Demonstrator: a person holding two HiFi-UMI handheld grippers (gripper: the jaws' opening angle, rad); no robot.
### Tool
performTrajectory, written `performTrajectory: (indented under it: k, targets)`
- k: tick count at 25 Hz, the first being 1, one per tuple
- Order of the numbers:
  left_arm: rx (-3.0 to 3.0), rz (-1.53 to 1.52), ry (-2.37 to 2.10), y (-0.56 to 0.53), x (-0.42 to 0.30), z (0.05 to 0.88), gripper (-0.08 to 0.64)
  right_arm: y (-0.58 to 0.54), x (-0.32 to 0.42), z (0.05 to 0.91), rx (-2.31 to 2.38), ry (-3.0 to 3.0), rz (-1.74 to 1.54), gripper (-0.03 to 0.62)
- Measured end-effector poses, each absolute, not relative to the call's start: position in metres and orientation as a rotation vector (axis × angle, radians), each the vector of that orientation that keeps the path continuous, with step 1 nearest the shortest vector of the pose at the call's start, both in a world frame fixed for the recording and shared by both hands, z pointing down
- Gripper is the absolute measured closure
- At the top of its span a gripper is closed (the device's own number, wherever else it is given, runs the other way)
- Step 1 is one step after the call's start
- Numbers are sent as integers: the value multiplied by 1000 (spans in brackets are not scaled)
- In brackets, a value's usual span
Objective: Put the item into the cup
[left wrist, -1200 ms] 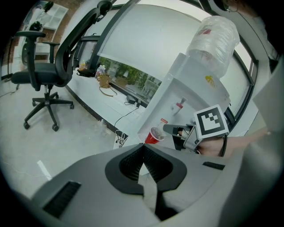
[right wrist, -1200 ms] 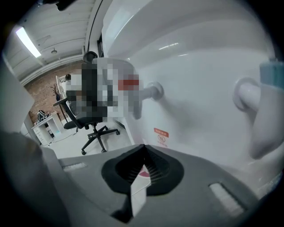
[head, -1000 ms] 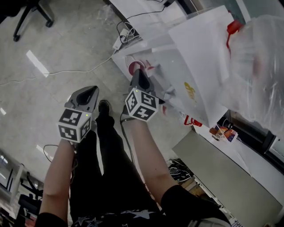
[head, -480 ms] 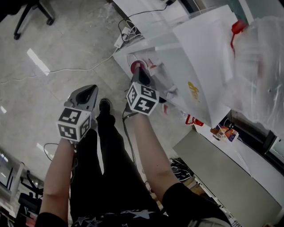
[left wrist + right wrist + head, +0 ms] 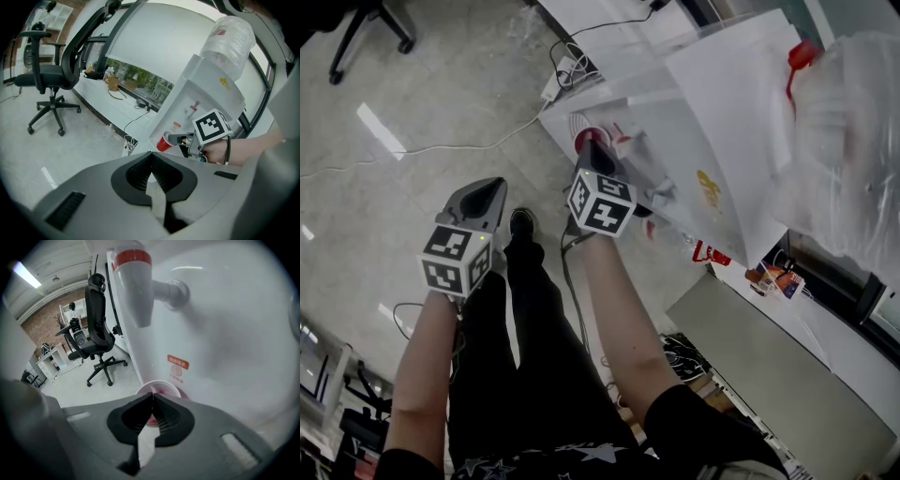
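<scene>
Head view, right tool [image 5: 593,152] pinching cup [image 5: 580,139] rim

The water dispenser [image 5: 225,333] and its tap [image 5: 133,291] crowd just above the cup [image 5: 158,387]; leftward the floor [image 5: 412,84] lies open, the office chair [image 5: 49,77] well apart.

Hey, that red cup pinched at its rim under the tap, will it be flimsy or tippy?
Probably light and thin-walled: the red cup looks disposable, so its rim may flex where the right gripper pinches it. Held by one side only, it could tilt, especially if the tap above adds water.
</scene>
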State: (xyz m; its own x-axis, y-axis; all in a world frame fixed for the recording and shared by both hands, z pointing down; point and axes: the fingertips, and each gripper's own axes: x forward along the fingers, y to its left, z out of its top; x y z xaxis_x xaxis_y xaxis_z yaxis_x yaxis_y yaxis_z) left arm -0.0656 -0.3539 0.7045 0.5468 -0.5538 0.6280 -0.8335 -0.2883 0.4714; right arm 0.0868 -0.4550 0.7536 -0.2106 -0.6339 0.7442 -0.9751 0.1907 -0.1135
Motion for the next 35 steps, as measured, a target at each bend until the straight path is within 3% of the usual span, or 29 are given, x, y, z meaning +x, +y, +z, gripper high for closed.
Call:
performTrajectory:
  k: [4,6,22,35]
  targets:
    - [1981,445,-1118,-352,-66,705,554,-454,89,755,1507,-1910,800,584]
    - [1980,447,-1117,-351,-66,705,554,-454,88,755,1503,-1912,810,528]
    - [2005,483,-1085,-342,-72,693,554,-444,87,730,1551,-1905,805,525]
    - [2083,484,-1059,-315,-96,630,554,-404,71,656,1635,-1949,809,535]
